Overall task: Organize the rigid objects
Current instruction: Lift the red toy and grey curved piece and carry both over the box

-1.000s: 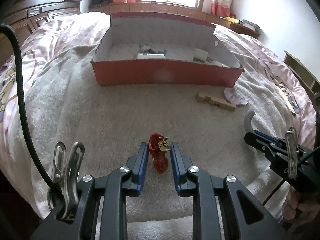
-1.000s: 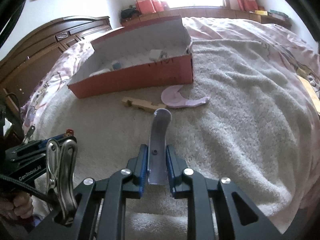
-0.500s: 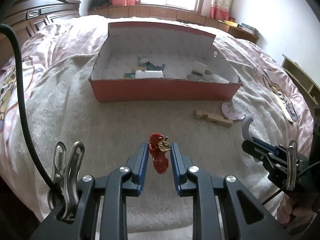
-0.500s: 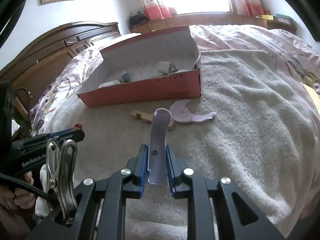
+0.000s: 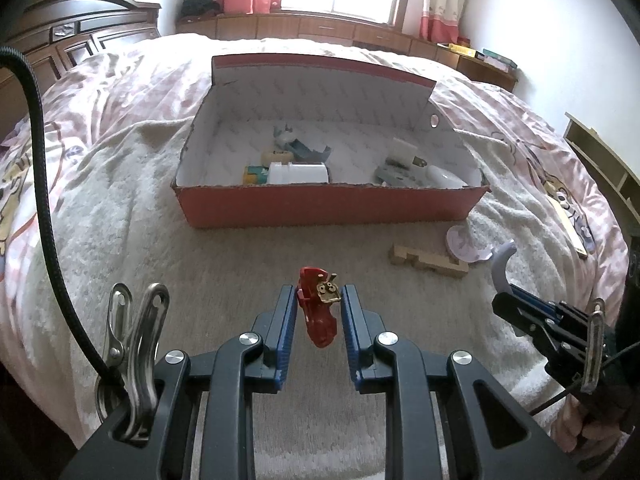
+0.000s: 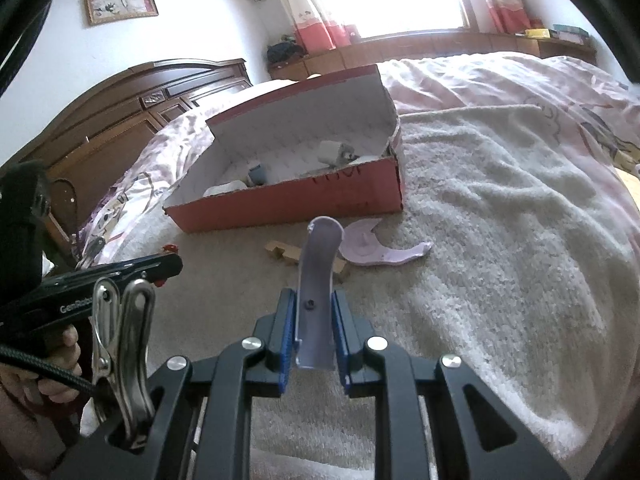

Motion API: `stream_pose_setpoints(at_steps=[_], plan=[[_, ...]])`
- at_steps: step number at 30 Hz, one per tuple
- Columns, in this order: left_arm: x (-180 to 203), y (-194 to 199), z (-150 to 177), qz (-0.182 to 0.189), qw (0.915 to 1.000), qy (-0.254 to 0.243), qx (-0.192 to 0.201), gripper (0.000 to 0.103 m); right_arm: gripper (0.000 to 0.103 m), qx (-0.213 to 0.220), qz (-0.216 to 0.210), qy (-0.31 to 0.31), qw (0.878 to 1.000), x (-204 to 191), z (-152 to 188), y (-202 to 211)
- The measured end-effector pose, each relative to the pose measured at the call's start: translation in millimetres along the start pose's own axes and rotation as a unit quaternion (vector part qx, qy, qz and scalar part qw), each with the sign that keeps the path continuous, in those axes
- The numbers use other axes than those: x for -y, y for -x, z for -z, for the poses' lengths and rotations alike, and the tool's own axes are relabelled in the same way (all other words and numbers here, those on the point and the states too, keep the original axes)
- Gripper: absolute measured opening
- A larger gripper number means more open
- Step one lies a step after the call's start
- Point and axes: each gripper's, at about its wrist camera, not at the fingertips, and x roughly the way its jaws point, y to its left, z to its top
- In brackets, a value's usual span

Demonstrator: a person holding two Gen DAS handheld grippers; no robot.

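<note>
Over the nubbly cream towel [image 5: 132, 216], the left gripper [image 5: 319, 304] pinches a glossy red plastic toy with a brass fitting [image 5: 318, 312] while the right gripper [image 6: 314, 322] clamps a curved, smooth lilac plastic strip [image 6: 316, 280], both short of the open red cardboard box [image 5: 328, 210], which holds small hard pieces.

Small red toy [image 5: 318, 312] held off the blanket, curved lilac piece [image 6: 316, 280] upright, open red box [image 5: 332, 208] beyond
</note>
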Motion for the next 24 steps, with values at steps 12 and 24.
stream_pose_setpoints(at_steps=[12, 24], plan=[[-5.3, -5.8, -44.4, -0.019, 0.9990, -0.015, 0.038, 0.024, 0.019, -0.008, -0.003, -0.001, 1.000, 0.1, -8.2, -7.4], [-16.2, -24.5, -81.1, -0.037, 0.9980, -0.009, 0.050, 0.024, 0.019, 0.003, 0.002, 0.024, 1.000, -6.2, -39.9, -9.3]])
